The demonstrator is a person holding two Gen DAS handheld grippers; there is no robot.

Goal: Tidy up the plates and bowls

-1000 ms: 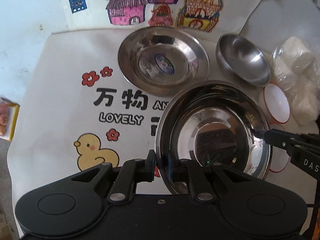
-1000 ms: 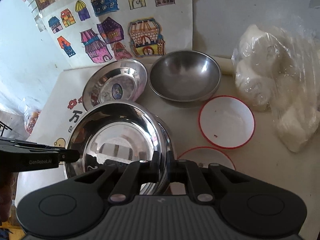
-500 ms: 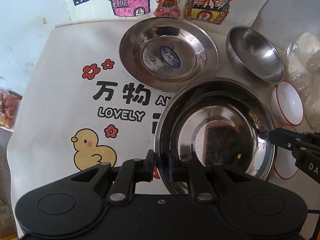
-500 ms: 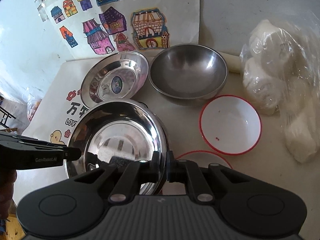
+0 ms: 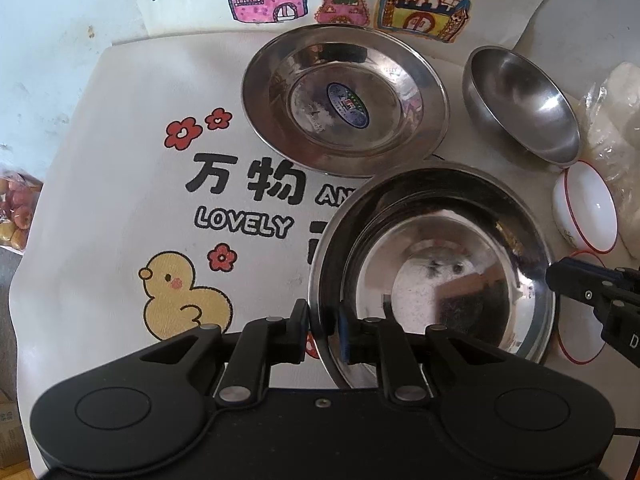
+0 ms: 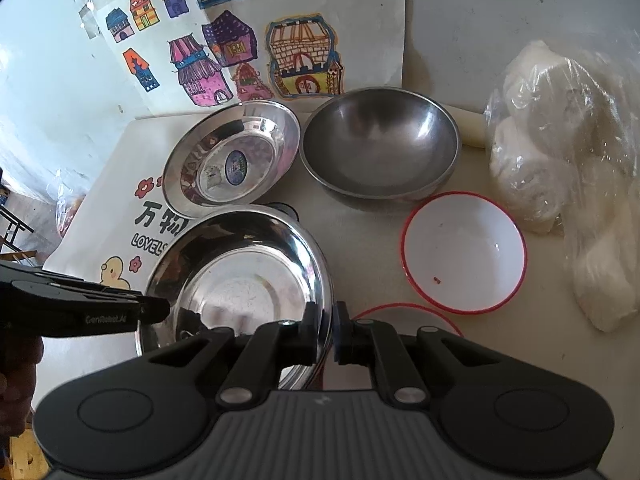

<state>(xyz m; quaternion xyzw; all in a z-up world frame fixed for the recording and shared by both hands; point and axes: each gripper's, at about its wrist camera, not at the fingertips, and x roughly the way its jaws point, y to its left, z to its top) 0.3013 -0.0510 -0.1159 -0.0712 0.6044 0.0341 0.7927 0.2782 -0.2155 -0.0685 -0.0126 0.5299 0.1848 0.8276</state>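
A large shiny steel plate [image 5: 432,264] is held between both grippers above the table. My left gripper [image 5: 323,330] is shut on its near-left rim. My right gripper [image 6: 324,330] is shut on its right rim [image 6: 316,280] and shows at the right of the left wrist view [image 5: 560,276]. A second steel plate with a blue sticker [image 5: 344,100] lies on the printed cloth behind it and also shows in the right wrist view [image 6: 232,160]. A steel bowl [image 6: 380,144] sits to its right. A white red-rimmed bowl [image 6: 464,252] stands near the right gripper.
Another red-rimmed white dish [image 6: 408,314] lies partly under the right gripper. A plastic bag of white lumps [image 6: 568,168] fills the right side. A drawing of coloured houses [image 6: 256,40] lies at the back. The white cloth with a duck print [image 5: 176,292] covers the left part.
Both grippers have carried the held plate forward, toward the stickered plate and the steel bowl. Their grip on the rim has not changed.
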